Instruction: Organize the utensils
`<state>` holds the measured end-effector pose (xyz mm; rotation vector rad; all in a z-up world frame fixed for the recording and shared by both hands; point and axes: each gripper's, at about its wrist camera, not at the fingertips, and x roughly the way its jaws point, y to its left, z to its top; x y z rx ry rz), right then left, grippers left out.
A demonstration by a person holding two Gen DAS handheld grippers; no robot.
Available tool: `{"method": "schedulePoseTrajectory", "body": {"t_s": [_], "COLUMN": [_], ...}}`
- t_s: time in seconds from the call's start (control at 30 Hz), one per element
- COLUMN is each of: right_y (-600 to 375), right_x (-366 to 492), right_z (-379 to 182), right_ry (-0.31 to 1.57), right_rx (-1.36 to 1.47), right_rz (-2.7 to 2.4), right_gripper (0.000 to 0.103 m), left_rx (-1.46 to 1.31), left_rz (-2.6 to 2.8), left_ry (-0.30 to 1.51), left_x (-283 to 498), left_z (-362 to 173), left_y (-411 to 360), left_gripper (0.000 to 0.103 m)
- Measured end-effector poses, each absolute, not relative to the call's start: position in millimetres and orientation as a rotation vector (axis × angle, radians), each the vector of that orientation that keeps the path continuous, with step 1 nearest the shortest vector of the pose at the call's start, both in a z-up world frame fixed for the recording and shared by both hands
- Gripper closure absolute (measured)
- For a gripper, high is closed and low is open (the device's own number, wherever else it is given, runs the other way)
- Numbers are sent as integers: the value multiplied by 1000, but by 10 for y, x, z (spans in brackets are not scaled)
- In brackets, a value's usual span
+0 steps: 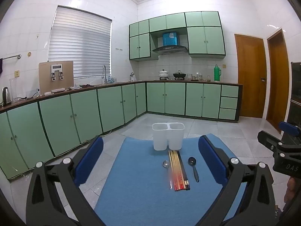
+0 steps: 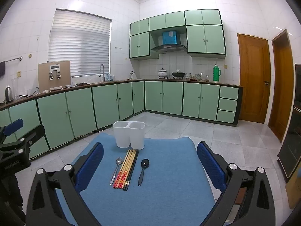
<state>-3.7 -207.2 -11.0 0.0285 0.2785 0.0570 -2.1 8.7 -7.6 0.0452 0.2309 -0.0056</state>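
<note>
A white two-compartment utensil holder (image 1: 168, 136) (image 2: 129, 134) stands upright at the far end of a blue mat (image 1: 143, 192) (image 2: 169, 188). In front of it lie a metal spoon (image 1: 166, 163) (image 2: 116, 169), a bundle of several chopsticks (image 1: 178, 169) (image 2: 126, 168) and a black spoon (image 1: 193, 167) (image 2: 143, 170), side by side. My left gripper (image 1: 150, 146) hovers open above the mat's near part, nothing between its blue pads (image 1: 88, 160). My right gripper (image 2: 150, 148) is likewise open and empty, and also appears at the right edge of the left wrist view (image 1: 282, 146).
The mat covers a small table over a grey tiled floor (image 2: 216, 131). Green cabinets (image 1: 112, 103) run along the left and far walls, with pots and a green flask on the counter. Two wooden doors (image 2: 254, 77) are at the right, a dark appliance (image 2: 293, 141) beside them.
</note>
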Motion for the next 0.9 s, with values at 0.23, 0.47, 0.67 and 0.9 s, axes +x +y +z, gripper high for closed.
{"method": "schedulePoseTrajectory", "body": {"t_s": [0.23, 0.47, 0.67, 0.9], "right_y": [-2080, -2078, -2112, -2104], "right_x": [-33, -36, -60, -63], "right_z": [-117, -118, -84, -69], "right_ry": [278, 277, 275, 275], "right_rx": [31, 31, 33, 33], "right_rz": [57, 56, 54, 55], "right_gripper": [6, 6, 6, 6], "left_rx": [43, 44, 44, 45], "left_rz": [-2, 0, 2, 2], "left_ry": [231, 231, 229, 227], "left_x": [-21, -25, -28, -35], "left_z": [-48, -24, -7, 6], "left_y": [64, 31, 42, 51], "left_gripper": [5, 5, 5, 5]}}
